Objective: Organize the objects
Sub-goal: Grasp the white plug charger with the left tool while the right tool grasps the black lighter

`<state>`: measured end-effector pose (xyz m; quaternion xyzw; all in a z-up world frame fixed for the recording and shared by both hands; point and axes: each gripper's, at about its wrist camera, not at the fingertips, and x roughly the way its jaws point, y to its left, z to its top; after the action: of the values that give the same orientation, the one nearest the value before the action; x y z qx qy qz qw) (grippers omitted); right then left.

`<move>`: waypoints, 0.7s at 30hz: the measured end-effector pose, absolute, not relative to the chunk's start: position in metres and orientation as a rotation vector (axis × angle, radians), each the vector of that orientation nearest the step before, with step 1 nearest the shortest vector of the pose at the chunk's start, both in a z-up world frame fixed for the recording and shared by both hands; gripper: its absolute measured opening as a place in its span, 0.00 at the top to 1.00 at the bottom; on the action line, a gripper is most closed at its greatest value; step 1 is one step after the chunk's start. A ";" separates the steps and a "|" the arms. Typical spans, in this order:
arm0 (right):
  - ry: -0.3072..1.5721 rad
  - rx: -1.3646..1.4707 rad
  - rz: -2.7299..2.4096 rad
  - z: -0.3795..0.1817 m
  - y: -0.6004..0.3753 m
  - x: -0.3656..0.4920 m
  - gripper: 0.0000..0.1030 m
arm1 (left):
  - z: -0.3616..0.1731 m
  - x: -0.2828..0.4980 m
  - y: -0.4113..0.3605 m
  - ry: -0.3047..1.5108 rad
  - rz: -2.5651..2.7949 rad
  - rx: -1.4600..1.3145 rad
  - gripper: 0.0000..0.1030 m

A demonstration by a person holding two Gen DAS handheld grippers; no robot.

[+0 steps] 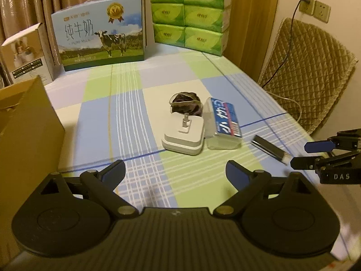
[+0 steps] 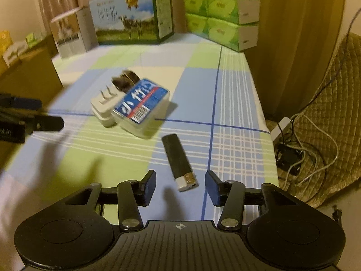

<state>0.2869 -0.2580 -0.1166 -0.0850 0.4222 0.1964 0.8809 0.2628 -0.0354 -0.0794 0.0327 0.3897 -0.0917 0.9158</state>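
Note:
A black lighter (image 2: 178, 158) with a white and metal cap lies on the checked tablecloth (image 2: 234, 90). My right gripper (image 2: 180, 180) is open just above its cap end, and the pads are clear of it. Further back, a white plug charger (image 1: 183, 135), a clear box with a blue label (image 1: 223, 124) and a dark hair band (image 1: 186, 103) sit close together. My left gripper (image 1: 176, 169) is open in front of the charger with nothing between its fingers. Each gripper shows in the other's view: the right gripper (image 1: 302, 156) and the left gripper (image 2: 49, 113).
A brown cardboard box (image 1: 24, 124) stands at the left edge. At the back are a milk carton box (image 1: 99, 31), a small white box (image 1: 24, 54) and stacked green tissue packs (image 1: 189, 13). A quilted chair (image 1: 311, 72) and cables (image 2: 311, 149) lie beyond the right table edge.

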 end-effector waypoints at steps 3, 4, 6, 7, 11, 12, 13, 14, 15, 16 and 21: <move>0.886 -0.210 0.403 -0.128 -0.251 0.294 0.64 | -0.091 0.279 -0.037 0.809 -0.193 0.074 0.09; 0.873 -0.210 0.406 -0.130 -0.250 0.295 0.67 | -0.096 0.285 -0.038 0.812 -0.193 0.081 0.09; 0.865 -0.201 0.409 -0.131 -0.247 0.299 0.76 | -0.104 0.293 -0.043 0.815 -0.201 0.112 0.11; 0.863 -0.199 0.407 -0.131 -0.245 0.301 0.78 | -0.109 0.297 -0.045 0.815 -0.203 0.128 0.11; 0.879 -0.172 0.397 -0.130 -0.241 0.311 0.80 | -0.126 0.313 -0.045 0.838 -0.212 0.119 0.17; 0.883 -0.168 0.395 -0.130 -0.239 0.312 0.80 | -0.129 0.316 -0.045 0.840 -0.215 0.115 0.21; 0.886 -0.168 0.397 -0.129 -0.238 0.313 0.80 | -0.132 0.319 -0.046 0.837 -0.219 0.116 0.23; 0.889 -0.166 0.402 -0.129 -0.237 0.313 0.80 | -0.134 0.321 -0.047 0.833 -0.222 0.124 0.23; 0.890 -0.165 0.406 -0.129 -0.237 0.313 0.80 | -0.136 0.324 -0.048 0.830 -0.229 0.130 0.23; 0.889 -0.165 0.408 -0.129 -0.236 0.312 0.80 | -0.138 0.326 -0.049 0.825 -0.233 0.133 0.24; 0.896 -0.139 0.404 -0.128 -0.237 0.309 0.80 | -0.139 0.337 -0.054 0.799 -0.262 0.139 0.31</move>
<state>0.3091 -0.2372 -0.1279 -0.0665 0.4301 0.1936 0.8793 0.3367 -0.0544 -0.1391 0.0673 0.3876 -0.1268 0.9106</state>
